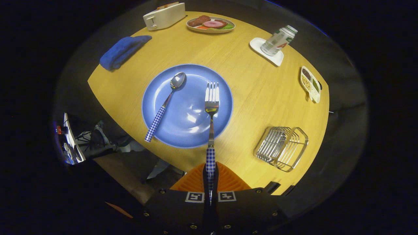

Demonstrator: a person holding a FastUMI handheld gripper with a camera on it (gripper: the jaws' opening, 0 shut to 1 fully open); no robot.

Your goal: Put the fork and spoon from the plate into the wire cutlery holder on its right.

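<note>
On the plate (192, 130), spoon (165, 106); claw (210, 178) clamps fork (211, 107).

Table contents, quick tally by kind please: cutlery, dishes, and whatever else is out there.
Cutlery: 2, the fork clamped by its handle in the gripper, and the spoon on the blue plate
Dishes: 4, blue plate, food plate, white coaster, divided dish
Wire holder: 1
Toaster: 1
Can: 1
Blue cloth: 1
Total: 10
</note>
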